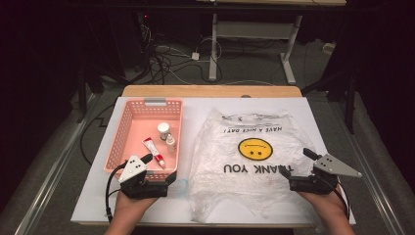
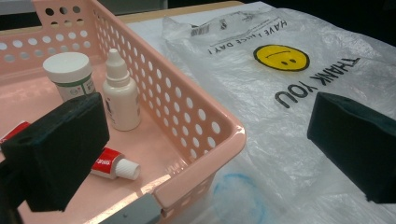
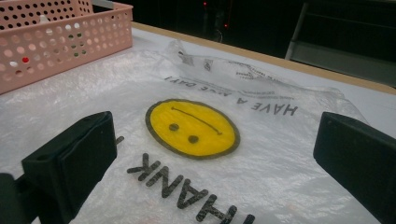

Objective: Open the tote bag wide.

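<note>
A pink perforated basket (image 1: pixel 126 128) stands at the table's left. In it are a white-capped jar (image 2: pixel 70 72), a small white dropper bottle (image 2: pixel 120 98) and a red-and-white tube (image 2: pixel 109 164) lying flat. A clear plastic bag (image 1: pixel 244 191) with a yellow smiley (image 3: pixel 191 128) and "THANK YOU" print lies flat to the right. My left gripper (image 1: pixel 159 169) is open and straddles the basket's near right corner (image 2: pixel 224 140), one jaw inside and one over the bag. Over the bag's near right part, my right gripper (image 1: pixel 297 163) is open with nothing held.
Everything sits on a white mat (image 1: pixel 98 196) over a wooden table (image 1: pixel 210 91). A faint blue ring (image 2: pixel 238 191) shows under the bag near the basket corner. Beyond the table are floor cables (image 1: pixel 166 63) and a desk frame (image 1: pixel 254 44).
</note>
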`<state>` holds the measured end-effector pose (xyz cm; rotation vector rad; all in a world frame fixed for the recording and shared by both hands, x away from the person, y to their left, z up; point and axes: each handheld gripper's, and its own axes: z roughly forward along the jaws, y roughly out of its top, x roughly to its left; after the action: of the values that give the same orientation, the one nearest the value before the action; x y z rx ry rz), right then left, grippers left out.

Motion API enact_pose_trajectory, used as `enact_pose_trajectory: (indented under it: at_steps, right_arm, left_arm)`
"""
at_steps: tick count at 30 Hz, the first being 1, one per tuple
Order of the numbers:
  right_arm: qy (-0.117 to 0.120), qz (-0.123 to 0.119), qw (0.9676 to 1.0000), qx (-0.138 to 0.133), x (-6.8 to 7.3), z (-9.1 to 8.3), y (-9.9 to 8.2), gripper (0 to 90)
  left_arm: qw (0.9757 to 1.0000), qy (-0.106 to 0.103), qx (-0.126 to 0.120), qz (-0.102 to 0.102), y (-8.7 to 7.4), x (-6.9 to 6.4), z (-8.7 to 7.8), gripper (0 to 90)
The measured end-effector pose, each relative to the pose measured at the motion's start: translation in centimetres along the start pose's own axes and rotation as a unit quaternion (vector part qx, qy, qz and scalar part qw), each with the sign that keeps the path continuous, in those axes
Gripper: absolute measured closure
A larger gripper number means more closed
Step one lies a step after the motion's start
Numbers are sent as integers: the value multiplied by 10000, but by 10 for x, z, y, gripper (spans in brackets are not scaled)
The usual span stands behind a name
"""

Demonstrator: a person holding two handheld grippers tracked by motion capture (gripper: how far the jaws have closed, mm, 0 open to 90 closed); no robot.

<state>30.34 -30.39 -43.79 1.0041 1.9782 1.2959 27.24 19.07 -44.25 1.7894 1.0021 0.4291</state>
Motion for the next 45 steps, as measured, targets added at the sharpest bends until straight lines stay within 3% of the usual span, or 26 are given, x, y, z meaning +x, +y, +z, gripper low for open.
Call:
enact_pose_trajectory:
  at_steps: [21, 35, 39, 41, 44, 45]
  right_arm:
    - [-544, 292, 9976, 312, -41, -7, -19, 0]
    - [-737, 445, 9955, 390, -56, -13, -25, 0]
    - [-735, 504, 9955, 332, -57, -12, -21, 0]
    - [-770, 399, 9957, 334, -59, -5, -9, 0]
    - [-738, 422, 9957, 362, -64, 3, -3, 5]
    - [-814, 264, 9948, 556, -72, 13, 2, 5]
  left_arm:
    - [9999, -29, 115, 13, -1, 0, 3, 0]
    - [9998, -164, 92, -62, -1, -1, 2, 0]
    - [9999, -56, 78, -101, -1, -5, 0, 0]
    - [9999, -44, 156, -36, 1, -6, 1, 0]
    - [9997, -42, 235, 18, 2, -8, 2, 0]
    - [9996, -23, 258, 59, 2, -9, 2, 0]
